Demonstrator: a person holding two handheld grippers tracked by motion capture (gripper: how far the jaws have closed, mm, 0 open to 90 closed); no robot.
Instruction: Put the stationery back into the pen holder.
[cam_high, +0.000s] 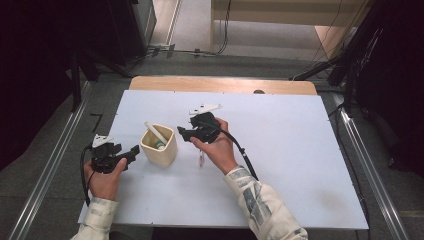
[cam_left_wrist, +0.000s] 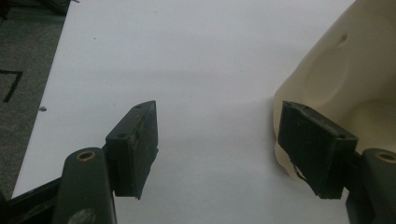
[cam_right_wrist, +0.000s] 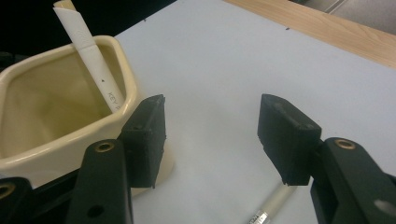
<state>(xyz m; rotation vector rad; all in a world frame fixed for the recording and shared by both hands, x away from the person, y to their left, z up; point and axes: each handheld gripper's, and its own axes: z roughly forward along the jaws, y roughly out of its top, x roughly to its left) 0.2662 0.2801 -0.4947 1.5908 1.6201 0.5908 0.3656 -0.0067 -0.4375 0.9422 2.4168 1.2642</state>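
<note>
While both grippers gape, pen (cam_right_wrist: 91, 58) leans in cup (cam_right_wrist: 56, 135).

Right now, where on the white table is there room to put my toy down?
The right half of the table, past the right gripper, is bare. The strip behind the cup, up to the wooden edge, is free too. It is crowded at the left: the cup with its pen, the left gripper, and a second pen by the right hand.

A cream cup (cam_high: 159, 145) holds a white pen (cam_right_wrist: 88, 51) on the white table (cam_high: 280, 150); both grippers' jaws are black.
</note>
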